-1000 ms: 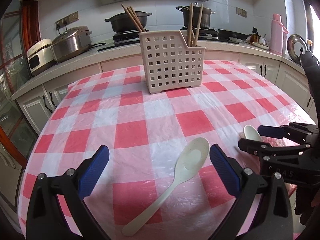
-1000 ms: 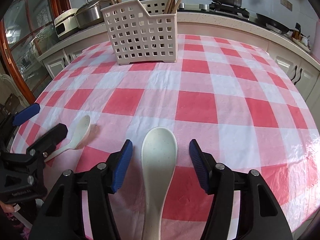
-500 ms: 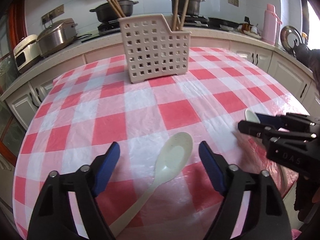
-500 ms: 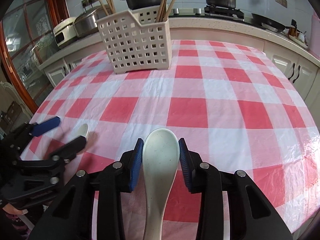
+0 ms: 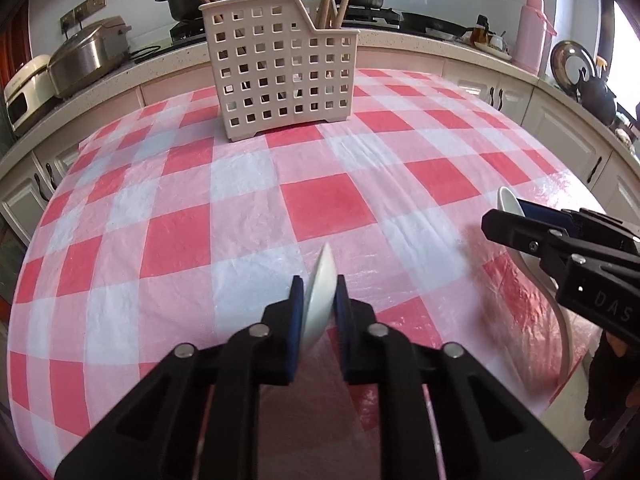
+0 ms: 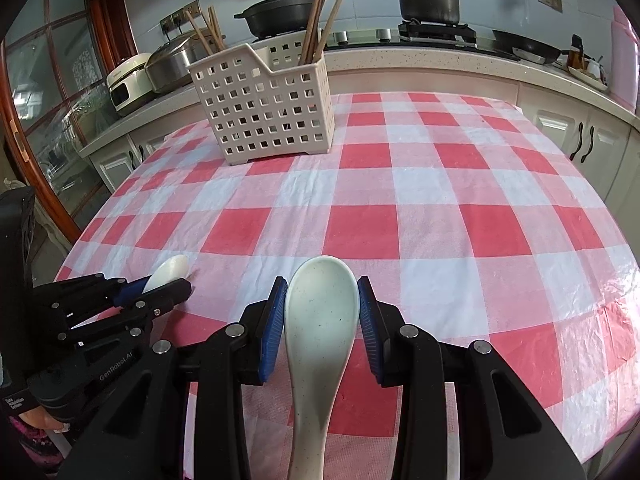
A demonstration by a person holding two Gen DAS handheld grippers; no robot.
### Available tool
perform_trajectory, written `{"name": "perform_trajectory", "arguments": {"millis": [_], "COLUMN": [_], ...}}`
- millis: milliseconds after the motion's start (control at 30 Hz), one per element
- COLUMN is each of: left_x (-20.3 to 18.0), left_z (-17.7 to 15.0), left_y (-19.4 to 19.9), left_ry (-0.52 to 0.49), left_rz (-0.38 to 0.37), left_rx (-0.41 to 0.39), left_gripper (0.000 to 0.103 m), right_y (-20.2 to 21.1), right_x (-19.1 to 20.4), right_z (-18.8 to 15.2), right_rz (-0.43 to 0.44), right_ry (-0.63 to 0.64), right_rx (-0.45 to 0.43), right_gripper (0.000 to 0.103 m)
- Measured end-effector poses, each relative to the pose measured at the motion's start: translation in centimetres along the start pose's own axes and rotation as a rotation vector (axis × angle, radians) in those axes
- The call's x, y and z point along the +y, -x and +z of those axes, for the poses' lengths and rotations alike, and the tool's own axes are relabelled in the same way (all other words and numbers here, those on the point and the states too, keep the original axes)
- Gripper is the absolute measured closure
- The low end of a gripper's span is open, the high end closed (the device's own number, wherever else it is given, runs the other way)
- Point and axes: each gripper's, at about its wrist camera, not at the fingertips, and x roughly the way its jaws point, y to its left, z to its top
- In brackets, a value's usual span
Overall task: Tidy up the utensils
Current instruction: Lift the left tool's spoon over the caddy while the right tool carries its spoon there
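Two spoons, one basket [image 5: 280,72] on the desk [image 5: 328,204]. My left claw [image 5: 318,304] has just closed on the slim spoon [image 5: 320,280]; my right claw [image 6: 322,312] clamps the wide spoon [image 6: 320,320].

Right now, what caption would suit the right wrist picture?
Right gripper clamps a speckled white spoon above the checked tablecloth, facing the chopstick basket.

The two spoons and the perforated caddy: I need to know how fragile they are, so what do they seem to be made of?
Right spoon: pale, speckled, with a soft sheen; ceramic or melamine, I cannot tell which.
Left spoon: the same pale colour, seen edge-on; likely the same material.
Caddy: matte beige, with thin walls and even square holes; it looks like moulded plastic.
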Motion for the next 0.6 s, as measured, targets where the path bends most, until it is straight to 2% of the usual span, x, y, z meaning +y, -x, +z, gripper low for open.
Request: {"name": "perform_trajectory", "arguments": {"millis": [33, 300, 600], "left_x": [0.1, 1.6, 2.6], "left_z": [0.0, 0.7, 2.2], "left_y": [0.2, 3.0, 5.9], "left_ry": [0.005, 0.078, 0.091], "left_rz": [-0.002, -0.065, -0.057], "left_rx": [-0.007, -0.101, -0.194], "left_gripper": [0.094, 0.094, 0.094], "right_y": [0.1, 1.0, 2.2], "right_x": [0.1, 0.7, 1.9], "right_z": [0.0, 0.6, 2.4], "right_rz": [0.0, 0.001, 0.002], "right_ry": [0.002, 0.016, 0.054], "right_rx": [-0.004, -0.039, -0.093], "right_gripper": [0.069, 0.069, 0.069]}}
